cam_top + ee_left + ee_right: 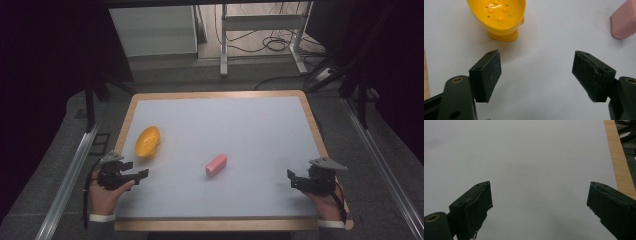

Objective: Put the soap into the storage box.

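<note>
A yellow dish (147, 141) with small holes and bumps inside lies tilted on the white table top (225, 130) at the left; it also shows at the top of the left gripper view (500, 17). A pink block (216, 165) lies near the middle, and its corner shows at the right edge of the left gripper view (624, 22). My left gripper (136, 170) rests at the table's front left, open, just short of the dish (536, 75). At the front right my right gripper (292, 179) stands open over bare white surface (539, 205).
The table has a wooden rim (312, 120), seen at the right of the right gripper view (620, 165). Metal rails (70, 175) run along both sides. Behind the table stand a white cabinet (152, 30), a metal frame (260, 22) and cables on the floor.
</note>
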The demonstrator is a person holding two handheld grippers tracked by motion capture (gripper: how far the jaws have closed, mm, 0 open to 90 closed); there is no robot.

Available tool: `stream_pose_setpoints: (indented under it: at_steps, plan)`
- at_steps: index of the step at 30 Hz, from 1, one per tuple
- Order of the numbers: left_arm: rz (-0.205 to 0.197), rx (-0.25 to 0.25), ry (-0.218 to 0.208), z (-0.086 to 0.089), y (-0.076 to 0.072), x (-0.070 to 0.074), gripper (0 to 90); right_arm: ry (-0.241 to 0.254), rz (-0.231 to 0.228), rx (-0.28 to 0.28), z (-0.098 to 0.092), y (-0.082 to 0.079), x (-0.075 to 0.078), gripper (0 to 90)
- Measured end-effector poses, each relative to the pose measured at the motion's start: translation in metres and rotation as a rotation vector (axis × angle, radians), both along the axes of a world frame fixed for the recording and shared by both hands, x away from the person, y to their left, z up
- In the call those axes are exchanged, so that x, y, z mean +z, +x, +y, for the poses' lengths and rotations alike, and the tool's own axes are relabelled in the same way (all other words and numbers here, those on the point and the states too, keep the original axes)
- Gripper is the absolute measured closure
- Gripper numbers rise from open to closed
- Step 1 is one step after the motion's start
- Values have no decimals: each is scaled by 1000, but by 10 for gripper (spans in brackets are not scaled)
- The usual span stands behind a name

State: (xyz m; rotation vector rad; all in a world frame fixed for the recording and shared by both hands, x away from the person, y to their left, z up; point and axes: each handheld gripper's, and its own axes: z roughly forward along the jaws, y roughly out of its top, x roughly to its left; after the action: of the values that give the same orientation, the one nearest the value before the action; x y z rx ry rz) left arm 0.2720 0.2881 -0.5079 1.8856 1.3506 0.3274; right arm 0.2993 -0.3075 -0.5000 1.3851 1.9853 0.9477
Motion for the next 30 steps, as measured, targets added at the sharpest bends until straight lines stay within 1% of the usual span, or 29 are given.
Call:
stream_pose_setpoints:
  at_steps: [3,7,9,14,18,23,28,30]
  plan:
    - [-3,-2,0,0,-1,1,239,9,11,-13,-1,1,-1,57]
    - [-13,-8,-4,-2,-4,4,240,10,11,-12,0,-1,1,57]
    - [-14,-10,-3,-3,-4,5,240,13,1,-15,0,-3,3,58]
    - [-10,-12,4,-4,-3,3,239,11,5,-24,-2,-3,3,58]
    - [-7,-13,5,-4,-2,3,239,14,21,-27,-4,-2,2,60]
    - [-5,7,7,-2,-3,7,240,26,18,-31,-6,-2,2,61]
    - [-10,-12,5,-9,-2,11,240,42,19,-31,-9,-2,2,62]
    - [-9,-24,15,-13,-1,12,240,56,8,-22,-10,-3,2,62]
